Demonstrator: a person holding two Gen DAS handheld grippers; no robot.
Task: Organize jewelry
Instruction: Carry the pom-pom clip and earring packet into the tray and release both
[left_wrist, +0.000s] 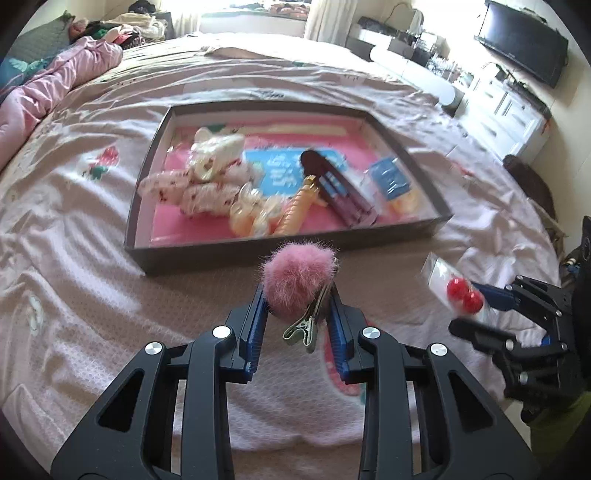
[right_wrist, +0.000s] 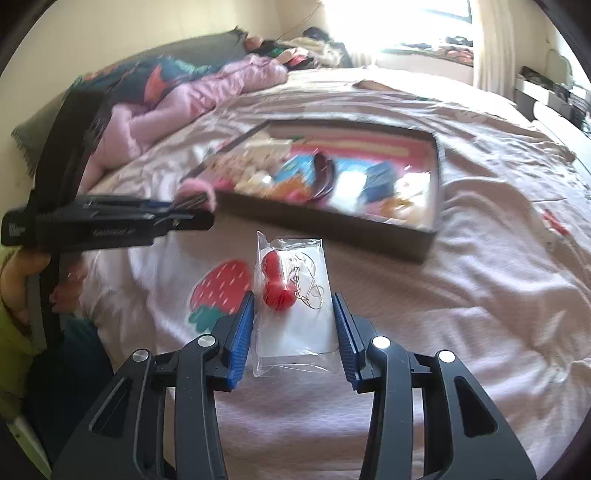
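Hand-held gripper (left_wrist: 297, 295), rumpled pink bedspread (left_wrist: 92, 229), bedroom

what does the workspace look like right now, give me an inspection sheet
surface: wrinkled pale pink bedsheet with a strawberry print.
job's things: shallow dark cardboard tray with pink lining holding floral hair clips, a brown clip, blue cards; fluffy pink pom-pom hair clip; clear plastic bag of red bead earrings.
clutter: crumpled pink quilt, clothes heaped by the window.
grippers: left gripper shut on the pom-pom clip, short of the tray's near wall; right gripper shut on the earring bag's edges.
cables: nothing seen on the bed.
surroundings: black wall television, white cabinets, bright window.
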